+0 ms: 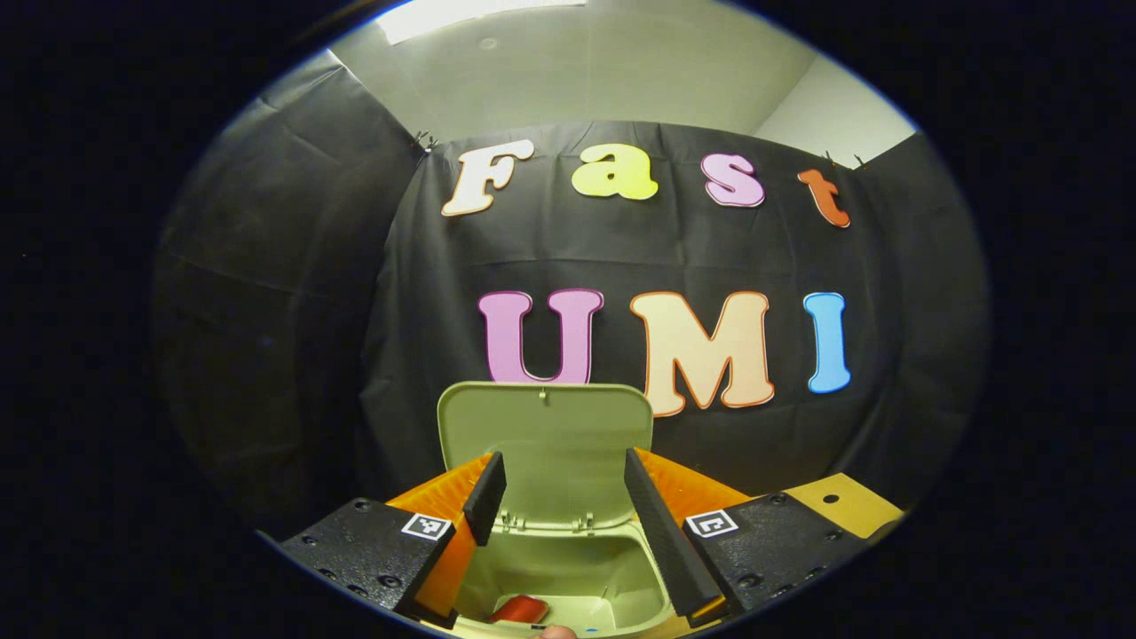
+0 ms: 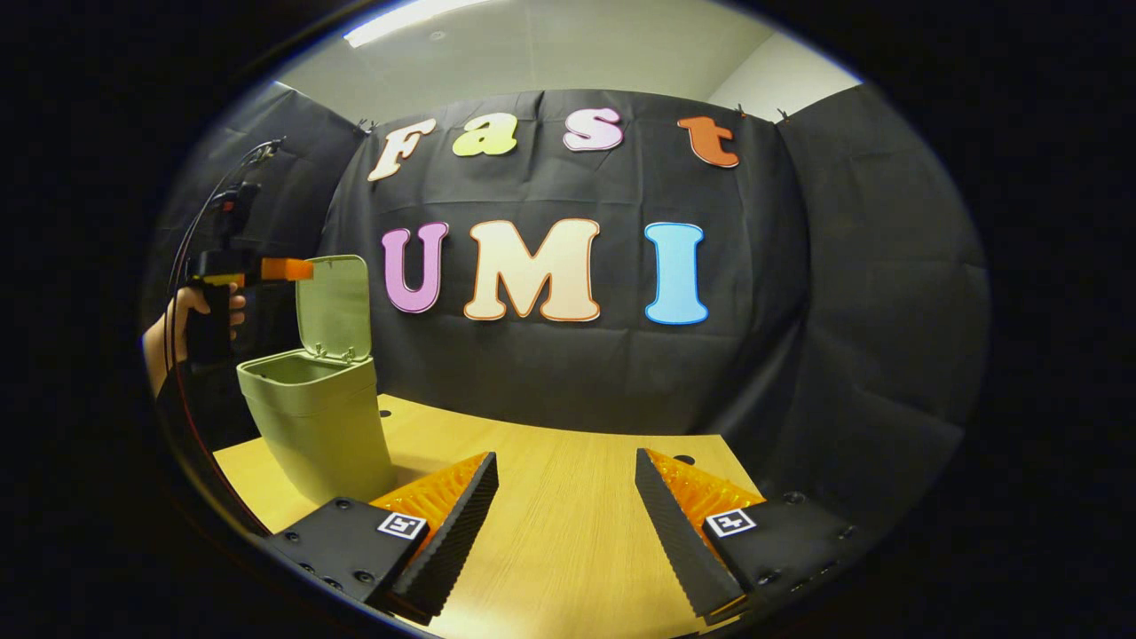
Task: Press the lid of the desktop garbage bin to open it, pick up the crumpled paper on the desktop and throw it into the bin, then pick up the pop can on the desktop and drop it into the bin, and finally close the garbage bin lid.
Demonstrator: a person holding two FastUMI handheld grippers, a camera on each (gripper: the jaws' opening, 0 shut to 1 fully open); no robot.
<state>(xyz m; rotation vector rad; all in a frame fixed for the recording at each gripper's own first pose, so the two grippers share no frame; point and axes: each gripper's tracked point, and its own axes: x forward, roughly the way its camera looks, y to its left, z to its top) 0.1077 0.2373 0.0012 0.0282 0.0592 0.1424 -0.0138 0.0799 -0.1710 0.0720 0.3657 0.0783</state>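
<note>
**Both Pairs of Fingers Spread Wide, Bin Lid Standing Up**

Fingers of the left gripper point(image 1: 559, 501) are spread wide with nothing between them, hanging right above the open mouth of the green garbage bin point(image 1: 568, 577). Its lid point(image 1: 546, 444) stands upright on the far side, hinged at the back rim. Down inside the bin, near the bottom, lies a red object point(image 1: 519, 610) that looks like the pop can, though too little of it shows to be sure. A small corner of the wooden desktop point(image 1: 843, 501) shows to the right of the bin.

From the right gripper view, the same bin point(image 2: 315, 417) stands at the far left of the desktop point(image 2: 550, 497), lid point(image 2: 335, 306) raised. A hand point(image 2: 191, 319) holds the left gripper point(image 2: 288, 269) at about the height of the lid's top edge, above the bin's near-left rim; from this side I cannot tell how its fingers stand.

Further right, the right gripper point(image 2: 568, 497) hovers low over bare wood, well apart from the bin, its fingers also set wide and holding nothing. Black cloth point(image 2: 843, 311) closes off the booth behind and to the right.
</note>
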